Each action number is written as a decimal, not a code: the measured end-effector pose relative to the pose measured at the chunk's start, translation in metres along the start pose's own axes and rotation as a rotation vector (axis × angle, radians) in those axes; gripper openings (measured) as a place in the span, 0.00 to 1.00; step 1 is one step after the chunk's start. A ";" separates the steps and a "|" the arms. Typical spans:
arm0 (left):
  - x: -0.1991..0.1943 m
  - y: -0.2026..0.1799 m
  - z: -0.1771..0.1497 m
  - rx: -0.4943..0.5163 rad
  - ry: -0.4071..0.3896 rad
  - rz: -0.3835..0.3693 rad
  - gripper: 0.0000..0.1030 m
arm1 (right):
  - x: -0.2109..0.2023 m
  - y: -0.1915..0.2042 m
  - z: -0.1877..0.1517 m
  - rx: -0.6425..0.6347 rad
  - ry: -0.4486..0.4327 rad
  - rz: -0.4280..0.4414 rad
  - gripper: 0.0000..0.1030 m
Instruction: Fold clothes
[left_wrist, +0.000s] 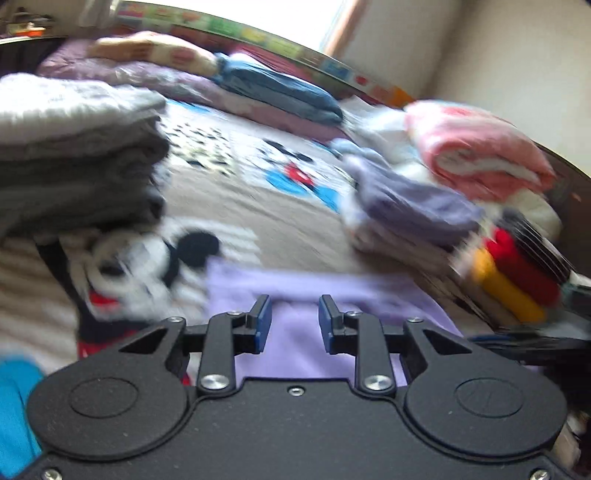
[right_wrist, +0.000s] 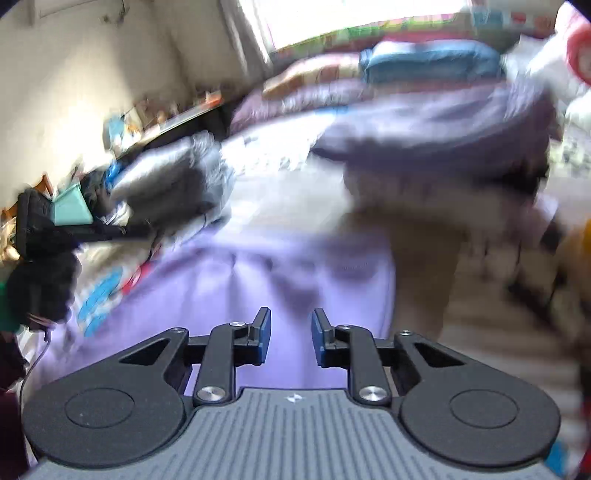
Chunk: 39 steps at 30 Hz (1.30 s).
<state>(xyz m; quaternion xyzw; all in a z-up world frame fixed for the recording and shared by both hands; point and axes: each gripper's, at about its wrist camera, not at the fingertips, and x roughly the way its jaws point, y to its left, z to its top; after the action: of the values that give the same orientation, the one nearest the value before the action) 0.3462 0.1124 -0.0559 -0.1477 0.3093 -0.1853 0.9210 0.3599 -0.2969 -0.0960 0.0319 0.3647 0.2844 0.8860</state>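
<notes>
- Lilac cloth, a lavender garment (left_wrist: 306, 295), is lying flat on the cartoon-print bedspread (left_wrist: 229, 162), directly beneath and ahead of the left gripper (left_wrist: 295, 325).
- Its 2 blue-padded fingers (left_wrist: 263, 325) are standing apart with a clear gap, and the garment is showing through that gap; nothing is sitting between the pads, so they are gripping nothing.
- In the right wrist view the same lavender garment (right_wrist: 221, 288) is spreading under and ahead of the right gripper (right_wrist: 291, 341), reaching further to the left side of that view.
- Its fingers (right_wrist: 263, 341) are also parted, with only purple fabric visible behind the gap; whether the tips are touching the cloth, I cannot tell.
- Grey folded clothes (left_wrist: 74, 155) are sitting stacked to the left of the garment in the left view.
- Another folded stack (left_wrist: 406, 206), topped by a purple piece, is resting to the right, with a pink rolled item (left_wrist: 476, 151) beyond it.
- Red and yellow rolls (left_wrist: 513, 280) are lying near the garment's right edge.
- Both views are blurring heavily, so finer detail is not readable.
</notes>
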 end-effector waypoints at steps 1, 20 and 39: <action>-0.001 -0.002 -0.011 -0.008 0.024 0.007 0.24 | 0.008 -0.002 -0.009 -0.012 0.043 -0.031 0.23; -0.092 -0.044 -0.108 0.083 -0.041 0.227 0.35 | -0.059 0.046 -0.039 0.010 -0.101 -0.142 0.19; -0.140 -0.101 -0.206 0.290 -0.132 0.342 0.55 | -0.098 0.179 -0.176 -0.108 -0.178 -0.218 0.41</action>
<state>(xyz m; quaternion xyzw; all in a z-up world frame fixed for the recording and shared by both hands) 0.0890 0.0503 -0.1024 0.0290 0.2388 -0.0589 0.9688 0.1013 -0.2255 -0.1163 -0.0304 0.2701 0.2018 0.9410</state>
